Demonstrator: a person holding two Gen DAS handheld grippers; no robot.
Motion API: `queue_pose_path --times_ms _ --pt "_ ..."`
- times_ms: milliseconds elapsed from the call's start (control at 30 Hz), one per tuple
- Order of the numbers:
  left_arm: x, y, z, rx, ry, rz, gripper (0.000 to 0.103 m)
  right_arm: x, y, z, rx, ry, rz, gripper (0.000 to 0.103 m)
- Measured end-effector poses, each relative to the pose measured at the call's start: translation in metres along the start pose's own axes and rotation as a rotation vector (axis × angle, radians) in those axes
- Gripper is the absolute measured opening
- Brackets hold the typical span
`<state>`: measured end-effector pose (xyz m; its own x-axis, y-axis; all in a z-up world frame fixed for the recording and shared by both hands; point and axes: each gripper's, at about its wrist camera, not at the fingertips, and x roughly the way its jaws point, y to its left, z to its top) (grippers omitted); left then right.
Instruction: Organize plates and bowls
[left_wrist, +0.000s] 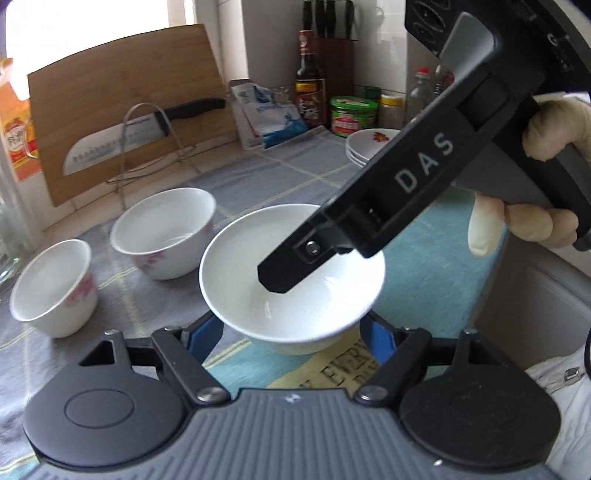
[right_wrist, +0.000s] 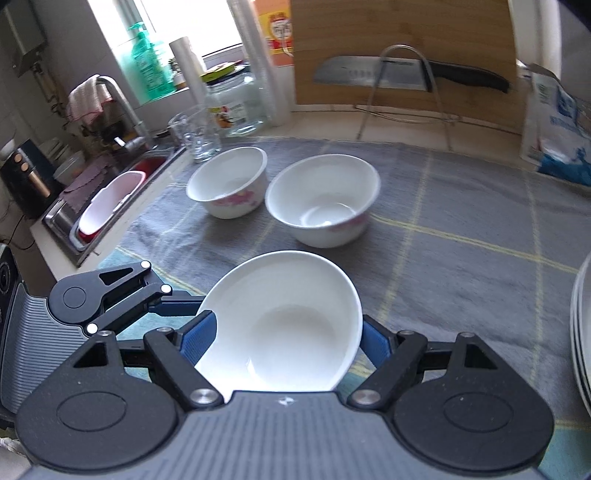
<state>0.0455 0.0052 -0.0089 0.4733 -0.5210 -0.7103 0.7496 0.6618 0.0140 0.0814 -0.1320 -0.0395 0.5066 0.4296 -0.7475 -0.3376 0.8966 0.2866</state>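
Grey checked cloth covers the kitchen surface (right_wrist: 461, 206). Both the left claw (left_wrist: 291, 334) and right claw (right_wrist: 284, 338) grasp one plain white bowl (right_wrist: 280, 325) near two floral bowls (right_wrist: 321, 199); next, likely nesting it there.

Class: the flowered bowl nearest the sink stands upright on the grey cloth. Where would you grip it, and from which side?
Probably the rim: come down from above and pinch the near wall of the flowered bowl nearest the sink, inside and outside. Its mouth faces up, while the second flowered bowl and a glass crowd its other sides.
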Motion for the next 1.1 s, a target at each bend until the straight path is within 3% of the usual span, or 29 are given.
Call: queue_pose_path --times_ms 400,1000,1100 --pt "0.017 -0.002 0.007 -0.015 0.034 -0.055 0.081 0.001 -0.013 -0.007 0.024 0.019 -0.027 0.087" --pt "0.020 -0.002 0.008 -0.015 0.036 -0.063 0.082 0.006 -0.019 -0.010 0.059 0.021 -0.028 0.087" --pt "0.018 -0.004 0.008 -0.007 0.023 -0.076 0.092 0.006 -0.019 -0.011 0.066 0.008 -0.027 0.099"
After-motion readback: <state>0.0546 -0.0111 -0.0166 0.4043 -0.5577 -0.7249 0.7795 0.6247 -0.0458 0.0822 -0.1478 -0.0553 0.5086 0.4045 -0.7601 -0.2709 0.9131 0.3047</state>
